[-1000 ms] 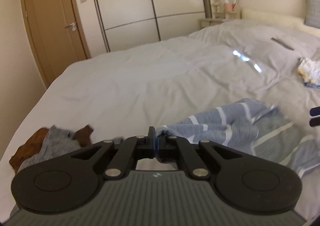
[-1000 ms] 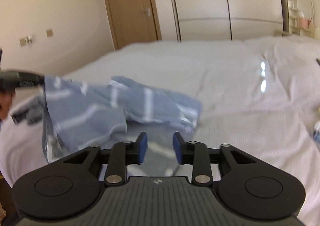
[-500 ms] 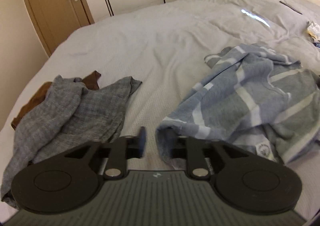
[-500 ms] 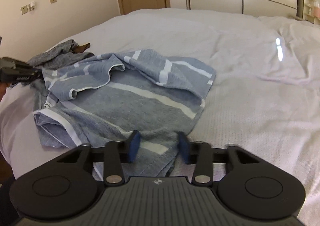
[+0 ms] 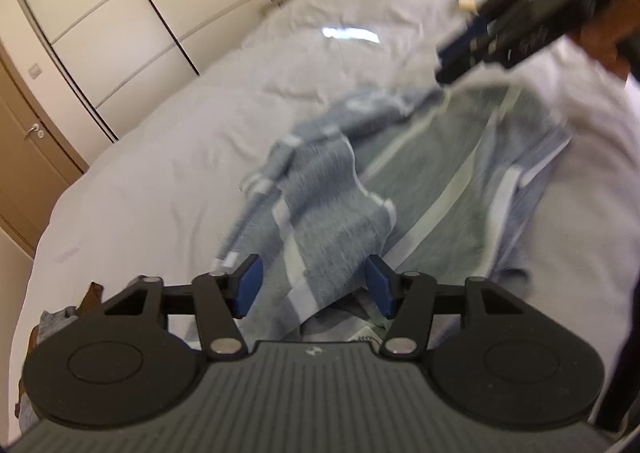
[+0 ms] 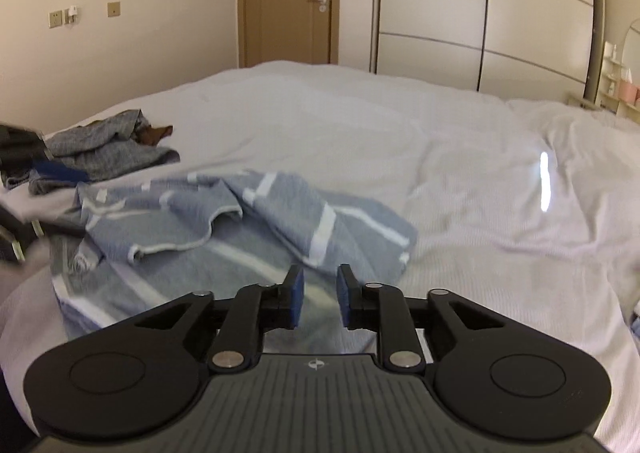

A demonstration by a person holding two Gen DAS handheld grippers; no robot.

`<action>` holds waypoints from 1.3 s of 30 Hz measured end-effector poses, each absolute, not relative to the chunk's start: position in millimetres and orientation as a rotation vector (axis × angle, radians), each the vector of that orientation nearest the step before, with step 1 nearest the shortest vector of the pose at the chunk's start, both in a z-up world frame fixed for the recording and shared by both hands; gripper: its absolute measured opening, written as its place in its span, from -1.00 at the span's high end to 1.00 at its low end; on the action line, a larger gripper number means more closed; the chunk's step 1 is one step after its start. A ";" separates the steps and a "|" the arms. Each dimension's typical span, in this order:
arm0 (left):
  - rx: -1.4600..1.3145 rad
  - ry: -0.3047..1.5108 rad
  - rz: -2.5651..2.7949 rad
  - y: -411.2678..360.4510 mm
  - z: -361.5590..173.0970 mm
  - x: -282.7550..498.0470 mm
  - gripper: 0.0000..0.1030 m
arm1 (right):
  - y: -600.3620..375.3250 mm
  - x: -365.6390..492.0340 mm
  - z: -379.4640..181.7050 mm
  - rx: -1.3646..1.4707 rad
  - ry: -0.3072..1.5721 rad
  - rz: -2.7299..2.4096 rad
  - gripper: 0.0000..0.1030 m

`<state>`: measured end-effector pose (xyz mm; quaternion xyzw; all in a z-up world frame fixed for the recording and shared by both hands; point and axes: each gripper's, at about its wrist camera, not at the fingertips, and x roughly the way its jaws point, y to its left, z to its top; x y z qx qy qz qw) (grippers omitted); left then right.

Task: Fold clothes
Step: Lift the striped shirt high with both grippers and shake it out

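Note:
A blue-grey shirt with white stripes (image 5: 400, 181) lies crumpled on the white bed (image 5: 168, 157); it also shows in the right wrist view (image 6: 224, 229). My left gripper (image 5: 314, 287) is open wide just above the shirt's near edge, holding nothing. My right gripper (image 6: 319, 299) is open and empty, just above the shirt's right side. The right gripper also shows at the top right of the left wrist view (image 5: 452, 65), above the shirt's far edge. The left gripper shows blurred at the left edge of the right wrist view (image 6: 52, 173).
A grey garment (image 6: 104, 149) lies over a brown one (image 6: 154, 131) at the bed's left side. A brown door (image 6: 288, 1) and white wardrobe (image 6: 480, 17) stand beyond the bed. A shelf with small items (image 6: 620, 81) is at the far right.
My left gripper let go of the shirt and opened wide. The shirt dropped onto the bed. Both grippers have shifted over it, and the right gripper's fingers came somewhat closer together.

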<state>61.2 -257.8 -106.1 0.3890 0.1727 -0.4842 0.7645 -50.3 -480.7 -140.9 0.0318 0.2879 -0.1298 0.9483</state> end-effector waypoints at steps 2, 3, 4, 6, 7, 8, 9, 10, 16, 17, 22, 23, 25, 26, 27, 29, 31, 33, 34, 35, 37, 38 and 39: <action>0.809 0.407 -1.039 -259.5 -106.2 72.9 0.89 | -478.2 -41.9 -140.1 0.022 0.585 -0.247 0.03; 0.782 0.424 -1.029 -258.4 -104.2 79.2 0.91 | -476.1 -36.7 -140.7 -0.006 0.591 -0.232 -0.03; 0.733 0.431 -1.027 -254.0 -99.2 85.3 0.91 | -473.4 -30.9 -142.0 -0.037 0.601 -0.210 -0.04; 0.653 0.443 -1.016 -242.5 -89.3 96.7 0.91 | -467.3 -20.0 -144.5 -0.098 0.615 -0.173 -0.05; 0.631 0.444 -1.017 -237.8 -84.6 99.8 0.91 | -463.8 -14.4 -145.6 -0.130 0.622 -0.156 -0.05; 0.602 0.449 -1.030 -232.1 -80.4 103.0 0.91 | -459.2 -9.8 -145.4 -0.157 0.621 -0.132 -0.05; 0.589 0.446 -1.039 -229.3 -77.0 102.9 0.91 | -454.2 -5.5 -144.8 -0.181 0.617 -0.107 -0.05; 0.579 0.442 -1.048 -226.8 -73.7 102.4 0.91 | -446.6 -1.9 -142.9 -0.211 0.606 -0.067 -0.05; 0.541 0.402 -1.089 -214.2 -57.6 93.2 0.92 | -378.5 12.6 -137.5 -0.509 0.515 0.169 -0.34; 0.536 0.398 -1.086 -212.6 -55.7 92.8 0.92 | -366.7 16.3 -140.3 -0.567 0.510 0.198 -0.34; 0.499 0.406 -1.021 -191.6 -49.3 91.8 0.83 | -335.2 41.3 -158.3 -0.667 0.536 0.260 -0.19; 0.486 0.413 -1.000 -185.2 -49.3 91.1 0.64 | -333.5 47.5 -161.8 -0.669 0.549 0.262 -0.03; 0.441 0.433 -0.957 -170.1 -51.0 88.0 0.27 | -333.4 58.8 -168.2 -0.681 0.591 0.259 0.32; 0.424 0.443 -0.946 -164.5 -53.0 85.3 0.19 | -334.7 62.3 -169.5 -0.686 0.608 0.252 0.72; 0.411 0.462 -0.940 -161.4 -56.6 80.4 0.18 | -337.4 63.2 -166.2 -0.673 0.609 0.245 1.00; 0.384 0.513 -0.925 -158.9 -65.1 70.0 0.10 | -345.7 62.0 -153.7 -0.621 0.592 0.222 1.00; 0.354 0.575 -0.907 -160.5 -74.6 59.9 -0.08 | -359.2 55.8 -134.2 -0.555 0.545 0.169 1.00; 0.283 0.648 -0.884 -164.7 -83.6 55.2 -0.18 | -375.2 46.6 -113.6 -0.518 0.483 0.085 1.00; 0.239 0.683 -0.878 -167.5 -87.4 55.0 -0.18 | -383.1 40.6 -101.9 -0.496 0.449 0.039 1.00; 0.197 0.705 -0.875 -170.3 -89.8 56.0 -0.19 | -390.8 33.6 -89.9 -0.472 0.419 -0.002 1.00; 0.139 0.728 -0.856 -176.5 -91.1 54.3 -0.23 | -406.9 22.6 -67.1 -0.437 0.358 -0.083 1.00; 0.111 0.739 -0.847 -179.6 -91.6 53.4 -0.26 | -414.2 16.3 -56.8 -0.430 0.330 -0.124 1.00; 0.095 0.741 -0.839 -185.1 -91.7 52.2 -0.29 | -420.2 9.8 -47.2 -0.426 0.302 -0.164 1.00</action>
